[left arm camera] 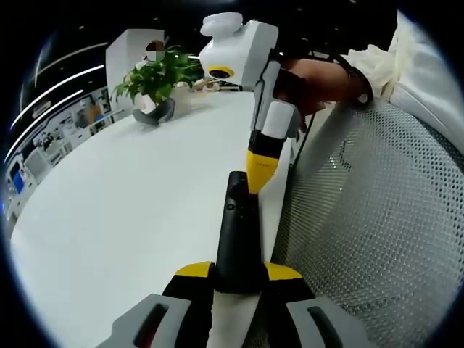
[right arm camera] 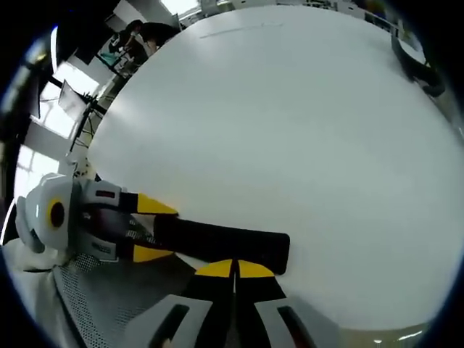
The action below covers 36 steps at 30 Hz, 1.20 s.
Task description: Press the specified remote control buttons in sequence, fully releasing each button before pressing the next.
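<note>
A long black remote (left arm camera: 235, 225) lies lengthwise between the jaws of my left gripper (left arm camera: 239, 270), which is shut on its near end just above the white table (left arm camera: 123, 210). My right gripper (left arm camera: 259, 170) comes down from above, a hand behind it. Its yellow tips are together and touch the remote's far end beside a small button. In the right gripper view the remote (right arm camera: 232, 243) lies crosswise right under my shut right gripper (right arm camera: 233, 269). The left gripper (right arm camera: 154, 228) clamps the remote's left end there.
A potted plant (left arm camera: 156, 76) stands at the table's far side. A grey mesh chair (left arm camera: 370, 217) sits right beside the table edge and the remote. A dark object (right arm camera: 417, 65) rests at the far right of the table (right arm camera: 290, 130). People sit beyond it (right arm camera: 138, 32).
</note>
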Tool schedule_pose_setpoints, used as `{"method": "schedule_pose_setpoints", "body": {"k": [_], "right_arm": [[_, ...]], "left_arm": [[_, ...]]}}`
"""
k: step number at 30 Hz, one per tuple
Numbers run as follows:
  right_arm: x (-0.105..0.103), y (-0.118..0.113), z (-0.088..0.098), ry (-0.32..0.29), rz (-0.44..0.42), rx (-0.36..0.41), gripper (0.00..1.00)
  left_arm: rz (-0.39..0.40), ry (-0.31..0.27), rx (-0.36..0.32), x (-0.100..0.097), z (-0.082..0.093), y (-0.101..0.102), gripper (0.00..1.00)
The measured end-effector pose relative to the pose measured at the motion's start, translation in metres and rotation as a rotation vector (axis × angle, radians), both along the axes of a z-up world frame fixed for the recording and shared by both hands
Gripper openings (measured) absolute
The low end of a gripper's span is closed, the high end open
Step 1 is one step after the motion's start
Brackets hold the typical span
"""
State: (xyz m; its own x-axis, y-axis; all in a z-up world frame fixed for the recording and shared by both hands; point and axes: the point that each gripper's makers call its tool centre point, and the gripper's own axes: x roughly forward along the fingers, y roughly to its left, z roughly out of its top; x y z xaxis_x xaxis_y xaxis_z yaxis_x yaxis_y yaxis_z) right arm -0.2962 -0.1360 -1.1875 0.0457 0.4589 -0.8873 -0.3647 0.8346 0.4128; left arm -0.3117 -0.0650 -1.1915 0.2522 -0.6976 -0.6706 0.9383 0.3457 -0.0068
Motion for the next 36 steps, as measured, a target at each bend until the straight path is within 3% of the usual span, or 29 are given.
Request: {"method": "schedule_pose_setpoints", "body": {"k": [3,10,20,23,36], "right_arm": [[0.003,-0.001,-0.001,0.011,-0.025,0.02,0.0],[0.012,0.003,0.003,-0.042,-0.034,0.046,0.0],[0.013,0.008,0.003,-0.093,0.016,0.027,0.0],[0.017,0.009,0.006,-0.138,0.029,0.029,0.0],[0.013,0.009,0.003,-0.117,0.042,0.027,0.0]], "left_arm": [[0.0,0.0,0.0,0.0,0.0,0.0,0.25],[-0.002,-0.001,0.0,0.0,0.0,0.0,0.25],[-0.002,0.001,0.0,0.0,0.0,-0.001,0.26],[-0.005,0.0,0.0,0.0,0.0,-0.001,0.26],[0.008,0.002,-0.002,0.0,-0.001,-0.001,0.25]]}}
